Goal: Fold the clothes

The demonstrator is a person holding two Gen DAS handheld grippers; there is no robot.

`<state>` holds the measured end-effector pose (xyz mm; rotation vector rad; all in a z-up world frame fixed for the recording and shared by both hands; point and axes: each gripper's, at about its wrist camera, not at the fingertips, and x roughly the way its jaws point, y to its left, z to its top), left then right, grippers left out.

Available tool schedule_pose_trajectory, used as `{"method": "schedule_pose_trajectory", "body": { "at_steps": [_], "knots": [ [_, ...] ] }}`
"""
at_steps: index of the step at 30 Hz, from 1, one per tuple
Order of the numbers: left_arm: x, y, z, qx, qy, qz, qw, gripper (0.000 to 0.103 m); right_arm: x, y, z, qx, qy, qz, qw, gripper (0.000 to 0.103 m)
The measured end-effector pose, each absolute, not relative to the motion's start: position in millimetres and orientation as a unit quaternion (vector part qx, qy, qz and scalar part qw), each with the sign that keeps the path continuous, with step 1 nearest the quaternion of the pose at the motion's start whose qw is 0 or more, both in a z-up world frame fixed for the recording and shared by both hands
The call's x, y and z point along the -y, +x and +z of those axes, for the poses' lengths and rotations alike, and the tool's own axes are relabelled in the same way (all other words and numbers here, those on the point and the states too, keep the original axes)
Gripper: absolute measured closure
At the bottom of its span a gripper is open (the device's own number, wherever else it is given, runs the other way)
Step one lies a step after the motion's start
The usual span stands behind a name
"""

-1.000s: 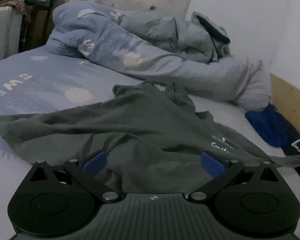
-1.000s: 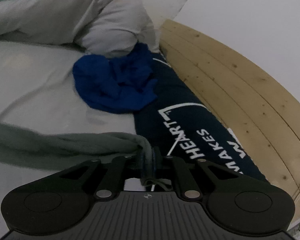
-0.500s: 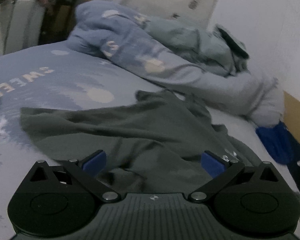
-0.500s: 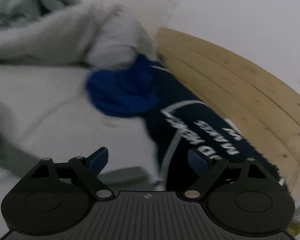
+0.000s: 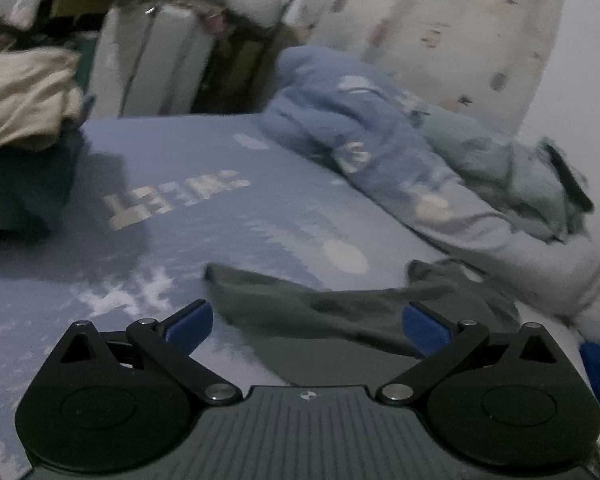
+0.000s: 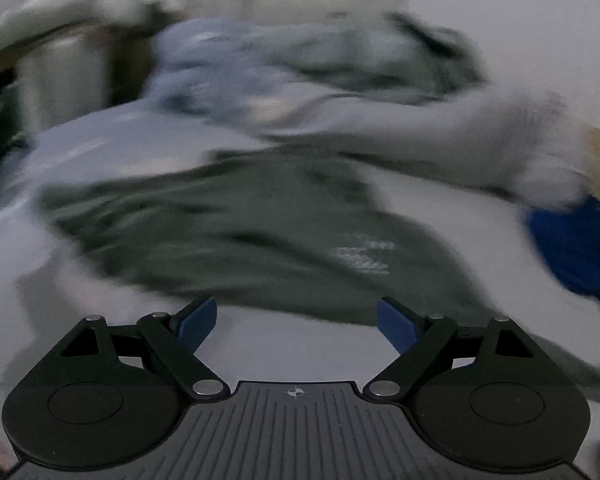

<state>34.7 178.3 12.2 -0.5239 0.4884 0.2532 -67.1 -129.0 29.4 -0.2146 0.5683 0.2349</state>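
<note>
Grey T-shirt has been released by right tongs, now apart. Left tongs apart, empty, shirt hem at 12 o'clock. Regrasp judged next.

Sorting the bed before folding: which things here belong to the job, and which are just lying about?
For the job:
grey shirt
left gripper, open
right gripper, open

Lying about:
blue quilt
blue cloth
beige bundle
</note>
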Motion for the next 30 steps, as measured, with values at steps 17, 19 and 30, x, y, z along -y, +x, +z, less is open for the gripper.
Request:
{"method": "schedule_pose_trajectory", "body": {
  "at_steps": [17, 19, 30],
  "knots": [
    [-219, 31, 0, -0.258, -0.27, 0.155, 0.914, 0.0, -38, -9, -29, -0.26, -0.233, 0.195, 0.917, 0.1],
    [-224, 31, -3, -0.264, -0.272, 0.162, 0.911, 0.0, -52, -1, -34, -0.259, -0.245, 0.199, 0.913, 0.1],
    [-242, 19, -8, -0.274, -0.286, 0.177, 0.901, 0.0, 36, -92, 9, -0.271, -0.319, 0.236, 0.877, 0.1]
  ]
}}
